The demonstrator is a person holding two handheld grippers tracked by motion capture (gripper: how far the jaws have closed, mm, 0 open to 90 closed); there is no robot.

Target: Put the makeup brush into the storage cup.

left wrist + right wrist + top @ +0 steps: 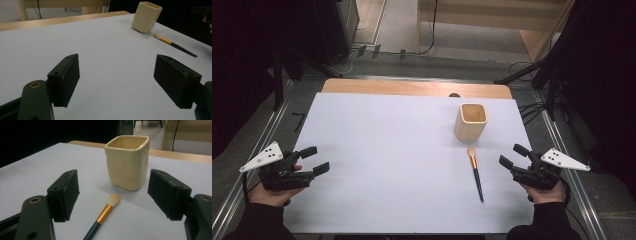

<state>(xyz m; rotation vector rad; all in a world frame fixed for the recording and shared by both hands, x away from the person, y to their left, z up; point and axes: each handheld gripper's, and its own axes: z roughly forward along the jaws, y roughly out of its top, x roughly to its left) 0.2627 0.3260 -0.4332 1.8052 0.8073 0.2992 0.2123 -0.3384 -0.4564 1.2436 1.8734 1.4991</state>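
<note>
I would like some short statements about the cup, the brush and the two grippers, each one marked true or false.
1. The brush lies flat on the table. True.
2. The brush stands inside the cup. False: it lies in front of the cup, bristles toward it.
3. The right gripper holds the brush. False: its jaws are open and hold nothing.
4. The left gripper is open, with nothing between its jaws. True.
5. The cup lies on its side. False: it stands upright, opening upward.
</note>
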